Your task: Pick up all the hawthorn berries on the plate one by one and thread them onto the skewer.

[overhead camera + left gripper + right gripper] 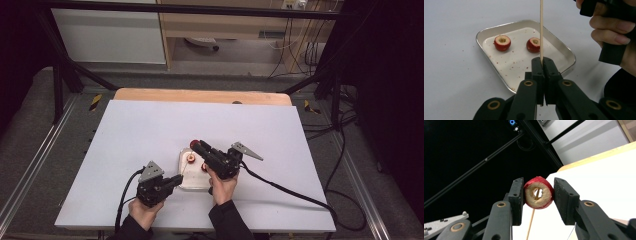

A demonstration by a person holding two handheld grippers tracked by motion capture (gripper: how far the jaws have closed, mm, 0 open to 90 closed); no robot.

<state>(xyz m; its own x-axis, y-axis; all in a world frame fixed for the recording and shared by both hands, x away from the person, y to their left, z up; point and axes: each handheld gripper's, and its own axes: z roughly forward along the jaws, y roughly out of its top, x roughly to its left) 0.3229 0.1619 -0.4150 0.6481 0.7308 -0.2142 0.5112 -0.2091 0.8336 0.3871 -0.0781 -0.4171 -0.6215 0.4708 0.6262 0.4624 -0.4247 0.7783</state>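
Overhead, right tongs (539, 195) clamp cored fruit (539, 196) onto skewer (541, 32).

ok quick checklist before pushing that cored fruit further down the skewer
1. Left gripper clamped on the skewer: ok.
2. Skewer upright: ok in the left gripper view.
3. Right gripper shut on the held fruit: ok.
4. Skewer lined up with the fruit's cored hole: ok, the stick shows through it.
5. Two more cored fruits waiting in the tray: ok.
6. How far the skewer tip has passed through: cannot tell.
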